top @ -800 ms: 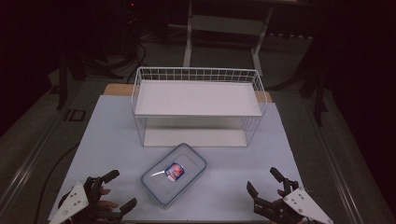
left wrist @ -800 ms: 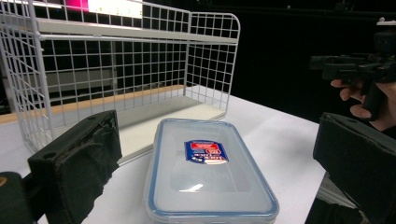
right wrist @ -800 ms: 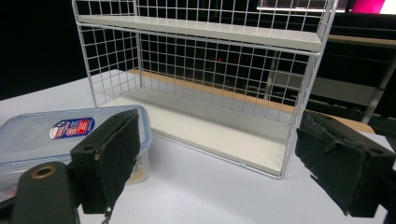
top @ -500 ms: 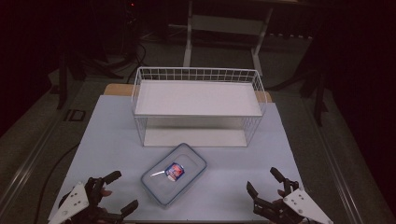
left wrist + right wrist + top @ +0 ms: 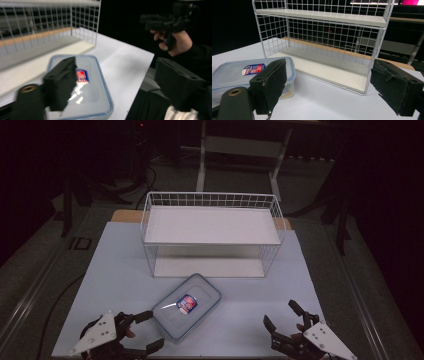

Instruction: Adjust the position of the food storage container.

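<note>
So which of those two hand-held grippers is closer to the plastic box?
The left hand-held gripper: its jaws sit right beside the lidded plastic box, while the right hand-held gripper is farther off across bare table.

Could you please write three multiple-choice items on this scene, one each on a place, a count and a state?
1. Where is the box?
A. on the table, before the rack
B. on the top shelf
C. on the floor

2. How many shelves has the rack?
A. one
B. two
C. four

3. How stands the right gripper?
A. shut on the box
B. shut on the rack
C. open

A: the box lies on the table at the rack's front.
B: a top and a bottom board show.
C: its jaws stand apart, nothing between them.
</note>
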Action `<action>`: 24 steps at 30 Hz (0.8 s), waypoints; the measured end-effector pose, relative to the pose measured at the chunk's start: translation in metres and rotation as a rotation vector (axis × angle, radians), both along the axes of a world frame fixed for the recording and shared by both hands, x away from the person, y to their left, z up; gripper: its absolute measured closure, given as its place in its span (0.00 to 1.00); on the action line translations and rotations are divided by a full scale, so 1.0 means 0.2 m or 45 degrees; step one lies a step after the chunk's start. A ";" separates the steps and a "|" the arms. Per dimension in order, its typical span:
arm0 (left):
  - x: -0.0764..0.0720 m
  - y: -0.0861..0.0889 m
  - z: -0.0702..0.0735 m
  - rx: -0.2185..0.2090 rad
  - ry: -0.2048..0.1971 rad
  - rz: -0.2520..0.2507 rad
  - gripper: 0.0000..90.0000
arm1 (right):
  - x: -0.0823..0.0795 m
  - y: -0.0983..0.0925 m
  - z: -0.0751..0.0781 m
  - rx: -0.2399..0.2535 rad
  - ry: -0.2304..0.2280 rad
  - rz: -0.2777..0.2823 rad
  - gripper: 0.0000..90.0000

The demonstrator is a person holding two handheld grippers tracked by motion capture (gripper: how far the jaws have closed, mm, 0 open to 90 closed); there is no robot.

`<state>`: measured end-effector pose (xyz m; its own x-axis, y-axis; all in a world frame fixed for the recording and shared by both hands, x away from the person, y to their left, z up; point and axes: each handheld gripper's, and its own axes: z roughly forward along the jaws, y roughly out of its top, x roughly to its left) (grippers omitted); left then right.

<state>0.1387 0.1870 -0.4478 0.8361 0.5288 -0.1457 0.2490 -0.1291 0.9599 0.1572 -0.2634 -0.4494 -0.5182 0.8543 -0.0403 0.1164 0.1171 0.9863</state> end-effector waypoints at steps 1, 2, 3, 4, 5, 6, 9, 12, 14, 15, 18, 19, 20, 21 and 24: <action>0.01 -0.02 -0.01 0.022 0.024 -0.006 0.30 | 0.00 0.00 0.00 0.001 0.001 0.001 0.15; 0.01 -0.03 -0.02 0.036 0.038 -0.015 0.35 | 0.00 0.00 0.00 0.003 0.001 0.002 0.15; 0.02 -0.05 -0.03 0.060 0.061 -0.027 0.38 | 0.00 0.00 0.00 0.003 0.000 0.003 0.15; 0.02 -0.06 -0.04 0.077 0.071 -0.031 0.45 | 0.00 0.00 0.00 -0.001 0.000 0.005 0.15; 0.03 -0.09 -0.05 0.105 0.103 -0.045 0.48 | 0.00 0.00 0.00 -0.001 0.000 0.004 0.15; 0.03 -0.10 -0.06 0.128 0.119 -0.050 0.54 | 0.00 0.00 0.00 0.003 0.002 0.004 0.15; 0.04 -0.16 -0.09 0.188 0.148 -0.084 0.69 | 0.00 0.00 0.00 0.006 0.008 0.006 0.15; 0.06 -0.20 -0.13 0.241 0.181 -0.104 0.79 | 0.00 0.00 0.00 0.008 0.008 0.008 0.15; 0.07 -0.23 -0.15 0.281 0.199 -0.118 0.90 | 0.01 0.00 0.00 0.007 0.009 0.010 0.15; 0.07 -0.24 -0.16 0.306 0.206 -0.110 0.93 | 0.01 0.00 -0.01 0.007 0.008 0.011 0.15; 0.09 -0.28 -0.20 0.377 0.241 -0.101 0.98 | 0.01 0.00 -0.01 0.008 0.011 0.014 0.15; 0.10 -0.30 -0.20 0.403 0.248 -0.100 0.98 | 0.01 0.00 -0.01 0.010 0.013 0.015 0.15; 0.10 -0.31 -0.21 0.416 0.250 -0.101 0.98 | 0.01 0.00 -0.01 0.012 0.016 0.016 0.15; 0.10 -0.32 -0.22 0.424 0.255 -0.108 0.98 | 0.01 0.00 -0.01 0.013 0.018 0.018 0.15; 0.11 -0.34 -0.23 0.468 0.259 -0.103 0.99 | 0.01 -0.01 -0.01 0.013 0.021 0.018 0.15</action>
<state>0.1609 0.1181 -0.4941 0.8506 0.5104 -0.1263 0.4037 -0.4803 0.7787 0.1593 -0.2647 -0.4512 -0.5307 0.8473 -0.0230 0.1311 0.1089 0.9854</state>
